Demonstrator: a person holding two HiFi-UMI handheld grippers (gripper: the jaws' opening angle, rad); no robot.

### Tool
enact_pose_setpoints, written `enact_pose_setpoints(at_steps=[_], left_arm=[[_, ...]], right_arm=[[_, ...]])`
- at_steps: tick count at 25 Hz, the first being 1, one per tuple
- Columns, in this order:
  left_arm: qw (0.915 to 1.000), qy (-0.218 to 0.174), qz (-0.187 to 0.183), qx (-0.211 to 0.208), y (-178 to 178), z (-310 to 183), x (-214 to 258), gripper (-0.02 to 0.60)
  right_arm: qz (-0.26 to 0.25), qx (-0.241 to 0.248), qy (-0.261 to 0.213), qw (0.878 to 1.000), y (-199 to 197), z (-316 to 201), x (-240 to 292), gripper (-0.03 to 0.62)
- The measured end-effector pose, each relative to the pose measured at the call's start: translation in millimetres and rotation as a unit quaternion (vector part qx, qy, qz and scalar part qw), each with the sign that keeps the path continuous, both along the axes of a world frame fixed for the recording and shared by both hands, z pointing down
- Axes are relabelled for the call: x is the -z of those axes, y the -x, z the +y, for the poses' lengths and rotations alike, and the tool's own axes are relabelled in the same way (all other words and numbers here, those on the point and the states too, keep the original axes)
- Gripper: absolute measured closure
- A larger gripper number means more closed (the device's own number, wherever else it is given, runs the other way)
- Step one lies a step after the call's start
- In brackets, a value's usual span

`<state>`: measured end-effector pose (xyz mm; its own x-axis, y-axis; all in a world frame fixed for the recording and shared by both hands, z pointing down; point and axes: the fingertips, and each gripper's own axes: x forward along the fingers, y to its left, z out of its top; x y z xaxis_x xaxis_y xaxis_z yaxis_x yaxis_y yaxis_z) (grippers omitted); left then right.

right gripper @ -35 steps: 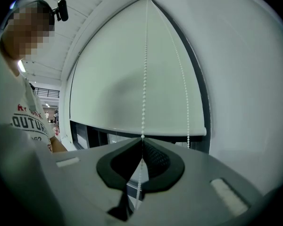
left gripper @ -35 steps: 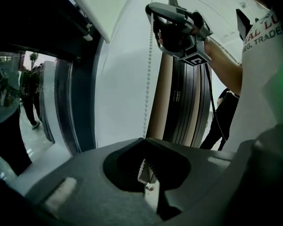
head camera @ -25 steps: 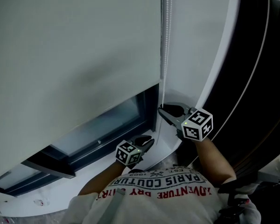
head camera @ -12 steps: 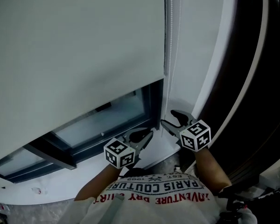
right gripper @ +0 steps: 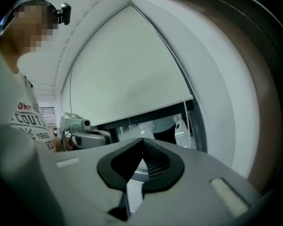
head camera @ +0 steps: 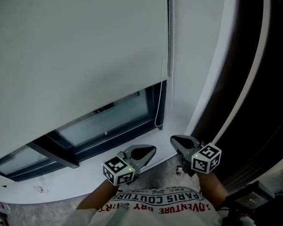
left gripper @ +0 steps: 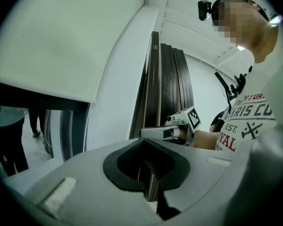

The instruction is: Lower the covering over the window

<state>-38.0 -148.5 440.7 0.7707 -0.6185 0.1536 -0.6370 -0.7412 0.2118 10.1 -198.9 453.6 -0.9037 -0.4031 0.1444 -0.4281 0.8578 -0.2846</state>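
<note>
The blind (head camera: 75, 55) hung most of the way down, a strip of window (head camera: 104, 122) bare below it. The left tongs (head camera: 151, 149) and right tongs (head camera: 175, 140) had just closed on nothing, low by the sill (head camera: 80, 175), apart from the bead chain (head camera: 169, 41). Next, I reckoned, one must reach up and clamp that chain.

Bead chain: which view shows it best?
Head view: the bead chain runs from the picture's top, beside the blind, down to its bottom loop. Right gripper view shows only a stretch along the blind's edge; left gripper view only a short piece below the blind's lower edge.
</note>
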Motion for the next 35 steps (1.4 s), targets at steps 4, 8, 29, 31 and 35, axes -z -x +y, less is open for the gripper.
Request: enact_pose_setpoints(at_steps=[4, 8, 29, 31, 35], left_arm=[[0.9999, -0.008, -0.008, -0.010, -15, 41, 3, 0.581], [0.9998, -0.014, -0.007, -0.010, -5, 93, 11, 0.581], [0.9974, -0.058, -0.006, -0.042, 28, 307, 32, 0.581], [0.9973, -0.059, -0.006, -0.043, 29, 310, 32, 0.581], [0.9971, -0.057, -0.005, -0.050, 26, 309, 30, 0.581]], right_arm=[[-0.009, 0.051, -0.020, 0.998, 3, 63, 4, 0.595], [-0.010, 0.066, -0.011, 0.998, 20, 127, 4, 0.595], [-0.004, 0.013, -0.038, 0.999, 41, 355, 17, 0.595], [0.001, 0.009, -0.037, 0.999, 40, 360, 14, 0.595], [0.003, -0.001, -0.029, 1.000, 37, 358, 10, 0.595]])
